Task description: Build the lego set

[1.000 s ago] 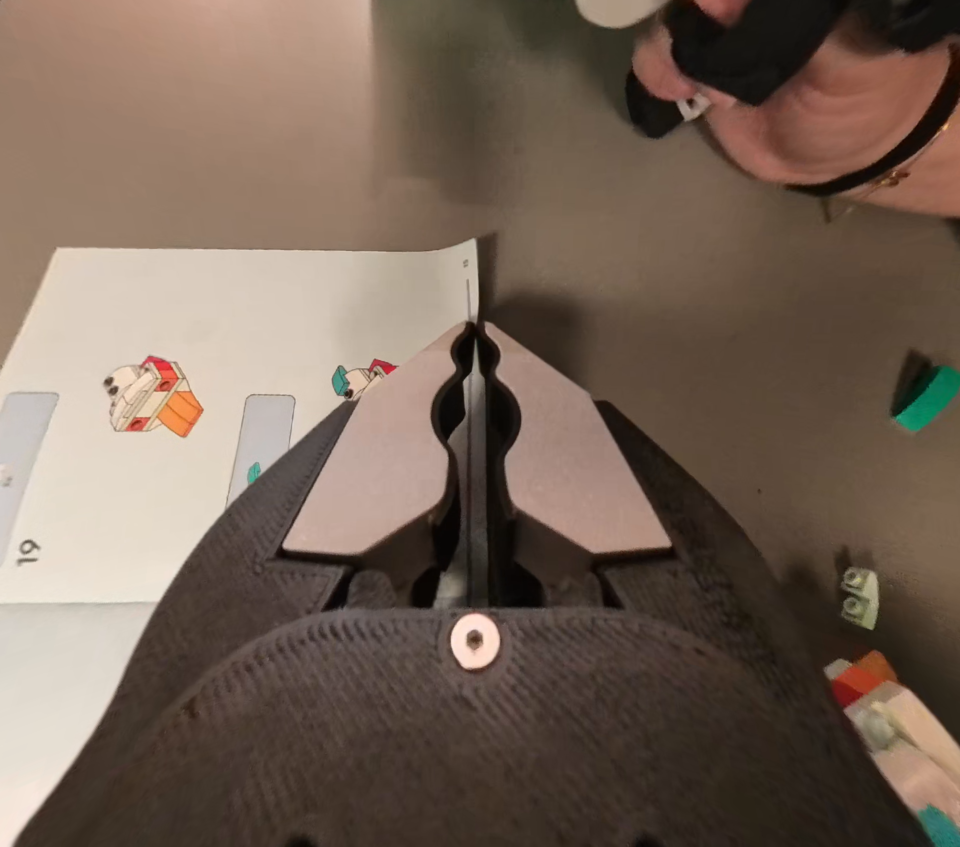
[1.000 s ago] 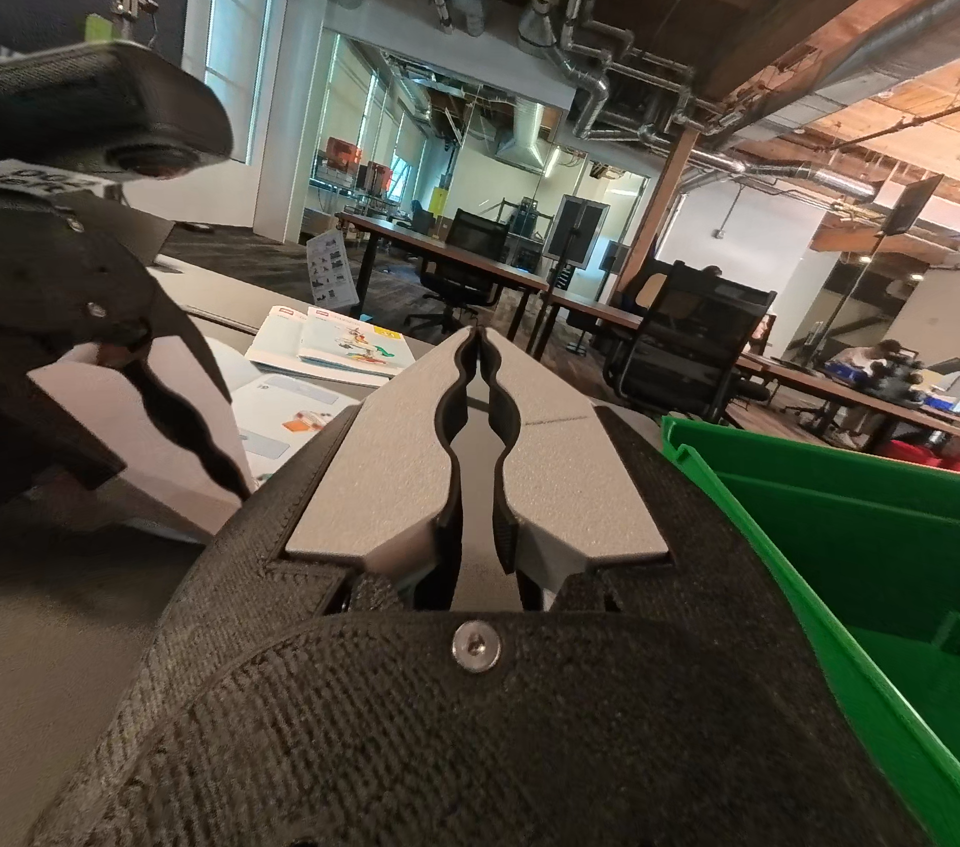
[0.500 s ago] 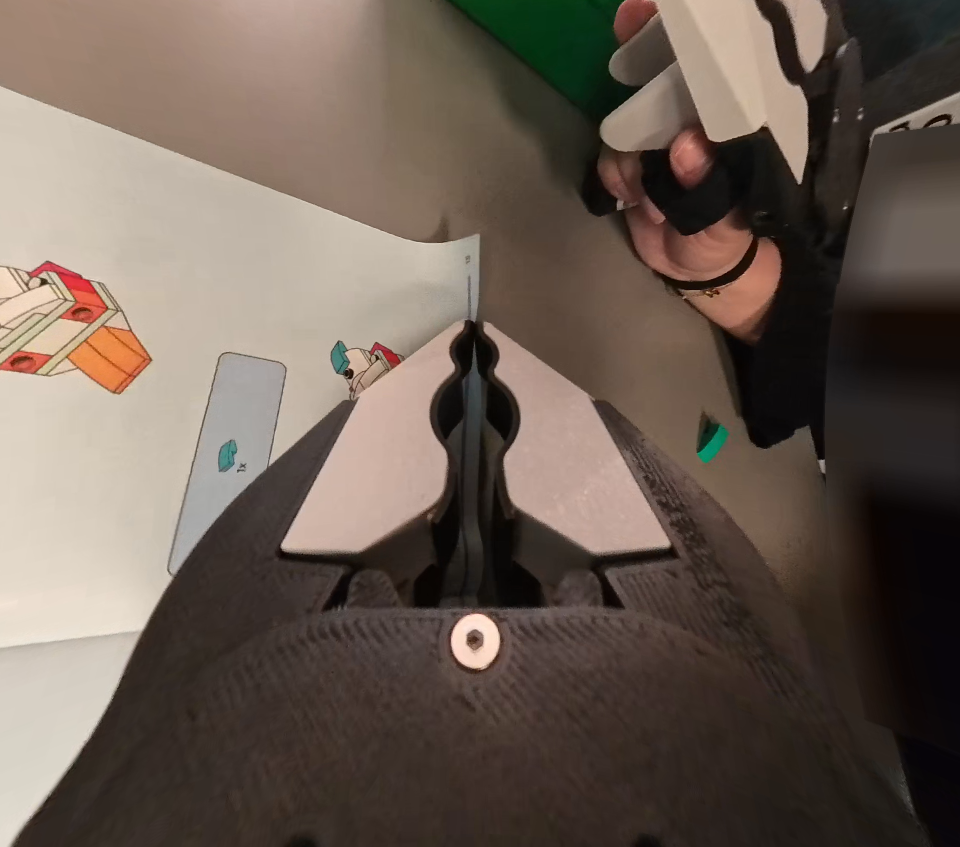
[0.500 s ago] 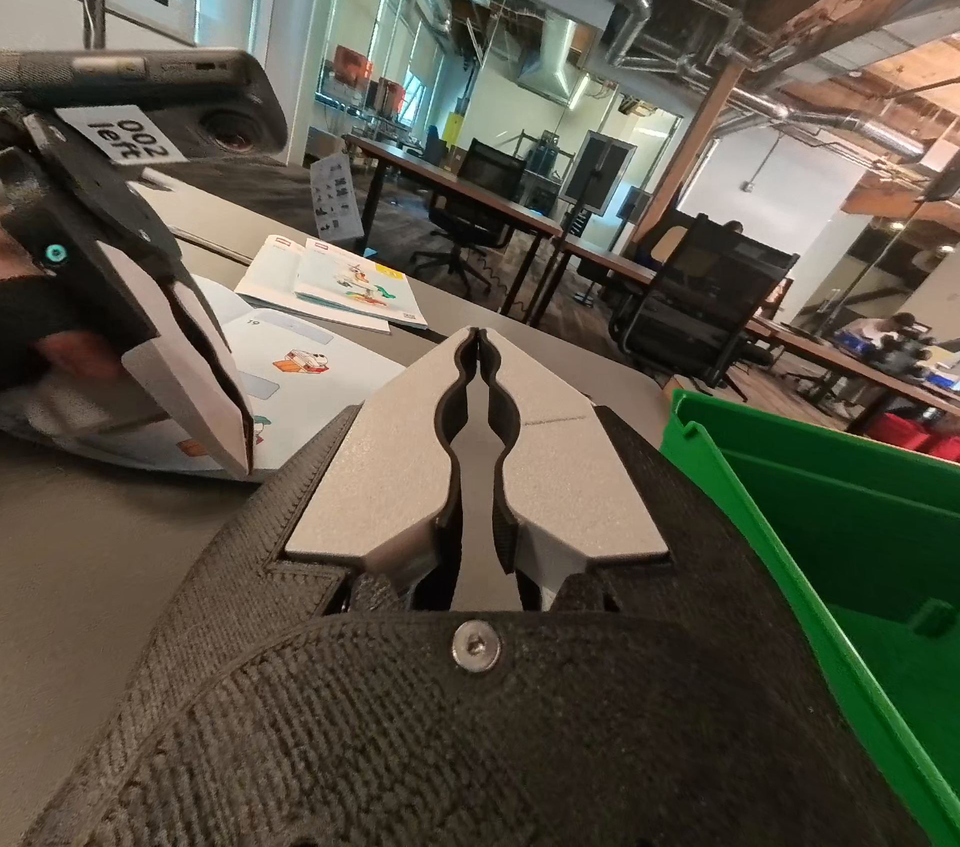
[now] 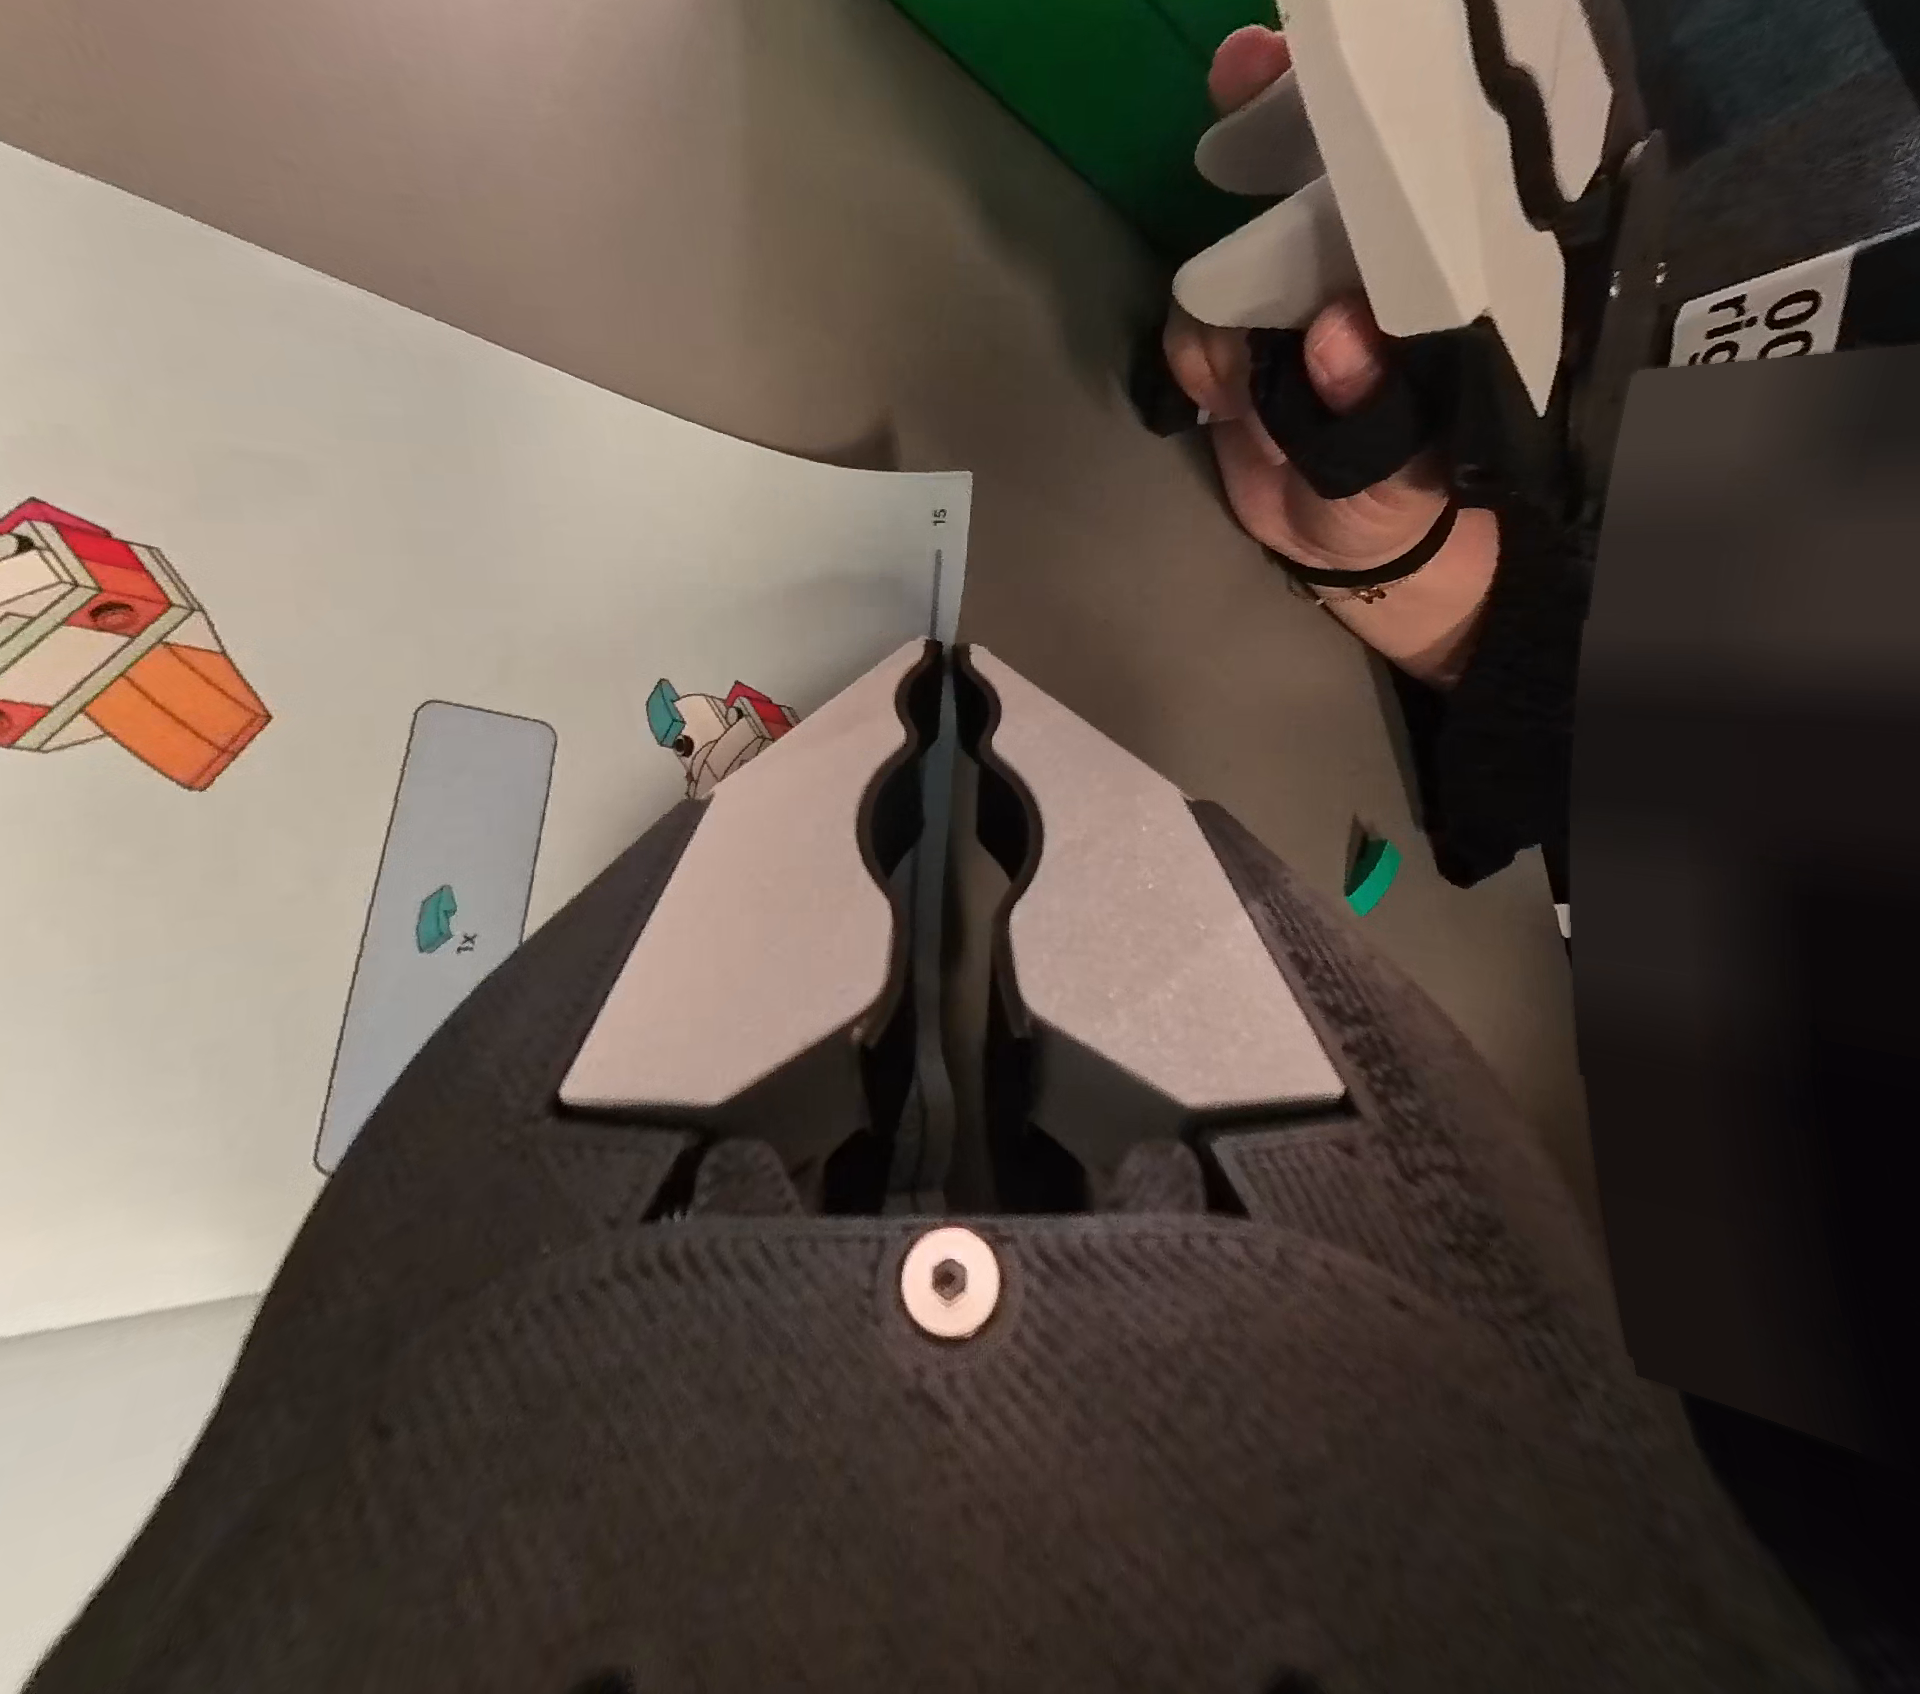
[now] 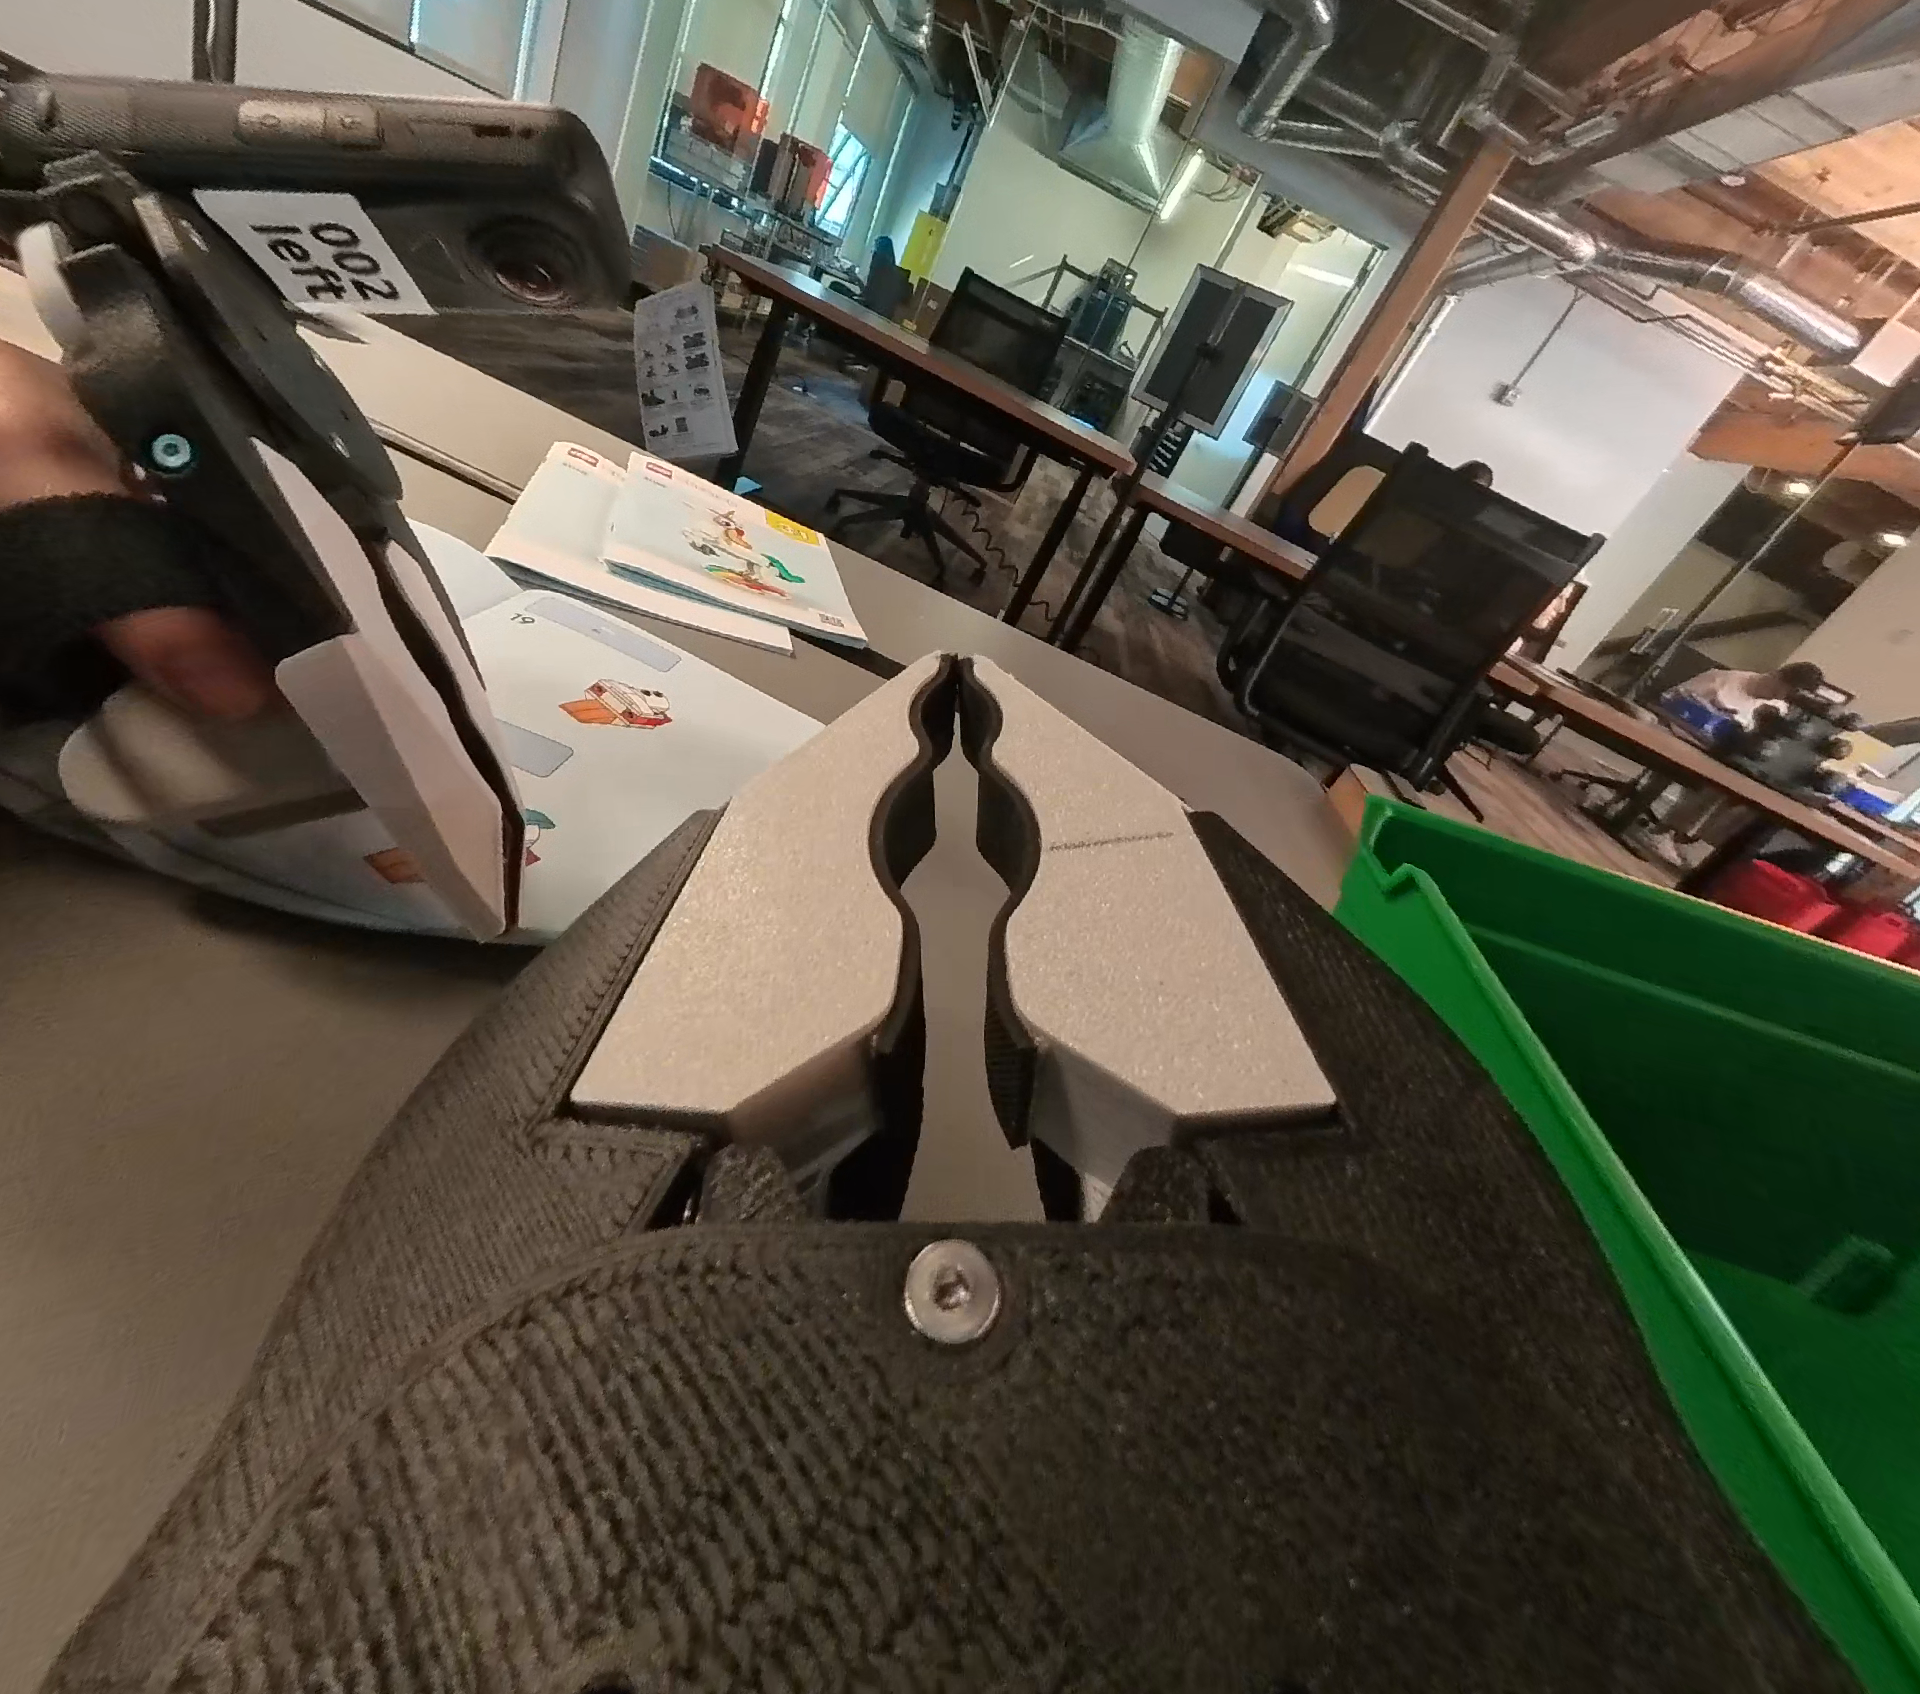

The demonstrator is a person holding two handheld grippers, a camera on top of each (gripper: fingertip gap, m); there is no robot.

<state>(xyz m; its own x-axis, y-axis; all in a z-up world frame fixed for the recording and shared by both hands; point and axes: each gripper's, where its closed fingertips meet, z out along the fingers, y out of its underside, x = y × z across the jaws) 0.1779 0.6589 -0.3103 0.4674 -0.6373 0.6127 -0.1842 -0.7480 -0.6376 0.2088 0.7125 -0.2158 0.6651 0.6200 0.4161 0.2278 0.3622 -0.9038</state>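
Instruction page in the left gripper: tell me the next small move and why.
Probably finish the turn: carry the instruction page over to the left and lay it flat, then open. The left gripper is shut on the page's right edge, which curls up off the table. The right gripper is shut on nothing, and the teal brick lies untouched.

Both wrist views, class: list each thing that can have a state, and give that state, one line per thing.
Left gripper: fingers shut on the instruction page.
Instruction page: open, its edge lifted and curled off the table.
Right gripper: fingers shut, holding nothing.
Green bin: open-topped; its contents are hidden.
Teal brick: loose on the table.
Two booklets: closed, overlapping, flat on the table.
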